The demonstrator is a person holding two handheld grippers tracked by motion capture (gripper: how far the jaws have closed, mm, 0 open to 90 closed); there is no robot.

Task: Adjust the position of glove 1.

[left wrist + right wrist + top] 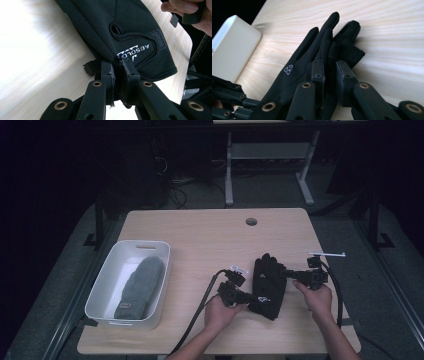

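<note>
Left hand: came in from the near edge, just right of the table's middle, holding the left gripper.
Left gripper jaws: pressed together on the near left edge of the black glove, at the cuff end beside the white lettering; the left gripper view showed the cloth pinched between the pads.
Right hand: near right, gripping the right gripper, which pointed left at the glove.
Right gripper jaws: closed on a fold of the glove's cloth at its right side; in the right gripper view the glove's fingers stretched away past the pads.
Black glove: lay on the table, right of centre, between the two grippers, cuff toward the near edge and fingers pointing far.
White tub: near left of the table, well apart from the glove, its corner visible in the right gripper view.
Grey mitten: lay lengthwise inside the tub.
Hole: round, in the table top near the far edge.
Desk frame: pale legs on the floor beyond the table.
</note>
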